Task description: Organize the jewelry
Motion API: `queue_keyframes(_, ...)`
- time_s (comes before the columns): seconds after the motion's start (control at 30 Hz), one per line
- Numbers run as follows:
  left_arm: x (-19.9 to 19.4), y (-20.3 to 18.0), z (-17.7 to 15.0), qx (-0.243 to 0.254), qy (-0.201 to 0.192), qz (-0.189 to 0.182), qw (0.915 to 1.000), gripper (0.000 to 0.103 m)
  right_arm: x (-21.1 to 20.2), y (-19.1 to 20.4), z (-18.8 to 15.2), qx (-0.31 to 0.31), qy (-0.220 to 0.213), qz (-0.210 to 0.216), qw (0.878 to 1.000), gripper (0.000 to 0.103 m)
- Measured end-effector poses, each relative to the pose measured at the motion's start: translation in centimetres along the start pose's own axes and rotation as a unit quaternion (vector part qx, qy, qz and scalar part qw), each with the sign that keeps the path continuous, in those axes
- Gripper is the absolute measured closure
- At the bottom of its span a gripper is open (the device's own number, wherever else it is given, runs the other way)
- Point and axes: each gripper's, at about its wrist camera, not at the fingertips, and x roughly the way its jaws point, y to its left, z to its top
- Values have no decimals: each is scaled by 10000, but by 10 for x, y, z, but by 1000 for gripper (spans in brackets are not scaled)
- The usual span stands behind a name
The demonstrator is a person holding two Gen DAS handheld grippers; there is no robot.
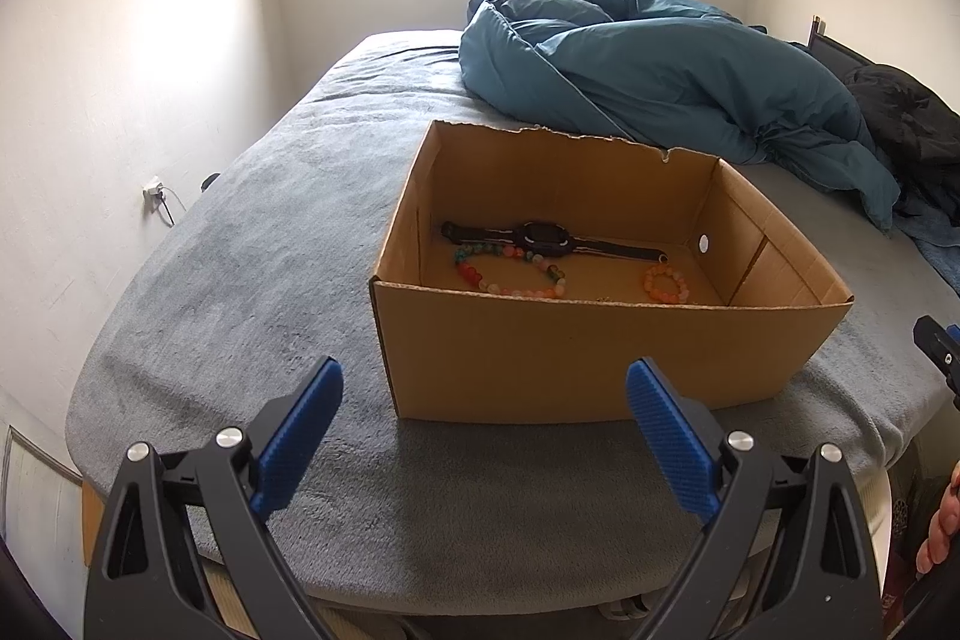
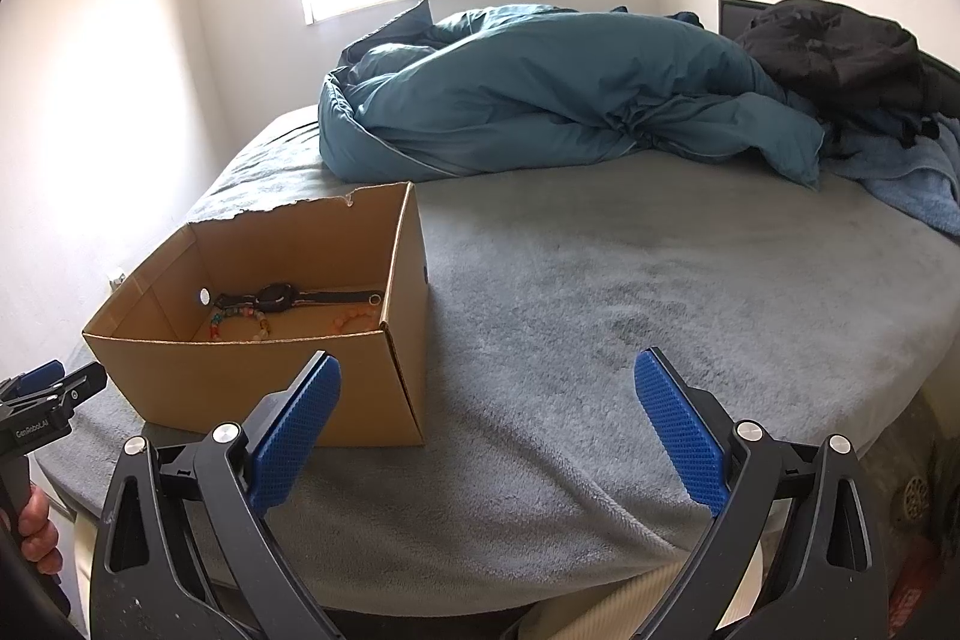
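Observation:
An open cardboard box [image 1: 540, 358] stands on the grey bed. Inside lie a black wristwatch [image 1: 543, 237], a multicolour bead bracelet [image 1: 510, 274] and a small orange bead bracelet [image 1: 665, 283]. My left gripper [image 1: 485, 388] is open and empty, just in front of the box's near wall. My right gripper [image 2: 487, 382] is open and empty, over the bed to the right of the box [image 2: 360, 388]. The watch [image 2: 279, 297] and the bracelets [image 2: 240, 322] also show in the right wrist view. The left gripper's tip [image 2: 54, 388] shows at the left edge there.
A crumpled teal duvet [image 1: 660, 70] lies behind the box. Dark clothing [image 2: 840, 52] and a blue towel [image 2: 906, 184] lie at the far right of the bed. The grey bed cover [image 2: 660, 292] spreads right of the box. A wall runs along the left.

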Motion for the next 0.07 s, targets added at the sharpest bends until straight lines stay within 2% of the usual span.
queue_keyframes(0.07,0,0,-1,-11,6,-3,10000,10,0,0,0,-6,0,-1,10000,9)
